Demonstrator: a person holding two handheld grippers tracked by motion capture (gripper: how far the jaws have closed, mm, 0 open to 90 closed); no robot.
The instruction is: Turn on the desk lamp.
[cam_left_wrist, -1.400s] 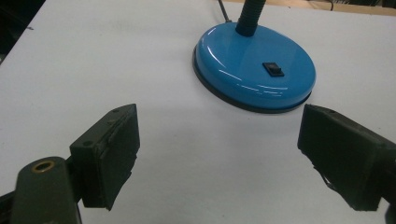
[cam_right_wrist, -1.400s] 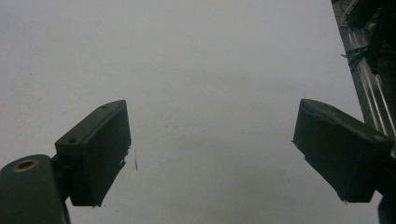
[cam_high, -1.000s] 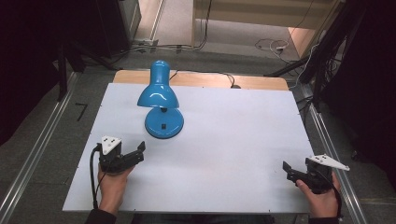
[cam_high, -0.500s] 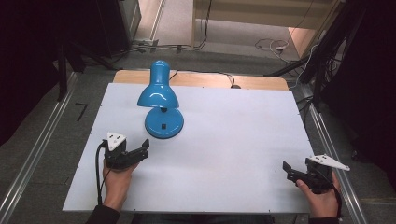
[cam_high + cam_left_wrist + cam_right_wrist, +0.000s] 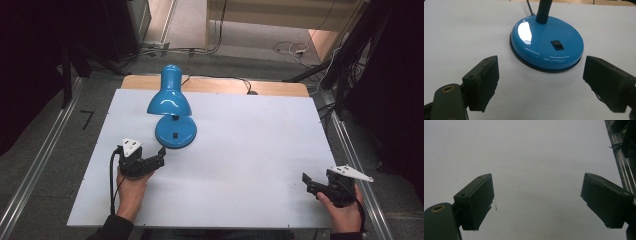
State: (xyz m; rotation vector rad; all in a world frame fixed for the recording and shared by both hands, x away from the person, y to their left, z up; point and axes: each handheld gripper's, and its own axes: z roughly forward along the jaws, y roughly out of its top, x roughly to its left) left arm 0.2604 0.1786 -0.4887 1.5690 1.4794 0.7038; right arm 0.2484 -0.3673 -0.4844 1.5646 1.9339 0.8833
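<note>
A glossy blue desk lamp [image 5: 169, 102] stands on the white table [image 5: 250, 145], its round base [image 5: 175, 132] bearing a small black switch [image 5: 557, 45]. The base [image 5: 546, 47] lies just ahead of my left gripper [image 5: 540, 82], whose jaws stand wide apart with nothing between them. In the high view my left gripper [image 5: 157, 156] sits a little below and left of the base, apart from it. My right gripper [image 5: 307, 182] rests near the table's front right corner, open over bare table [image 5: 536, 170], empty.
The lamp's flexible neck [image 5: 543, 10] and black cord [image 5: 530, 7] run toward the table's far edge. A wooden strip [image 5: 215, 85] borders the back. Metal rails [image 5: 350, 150] flank the table, and cables [image 5: 290, 47] lie on the floor beyond.
My left gripper has moved right and forward, closer to the lamp base. The right gripper has stayed put.
</note>
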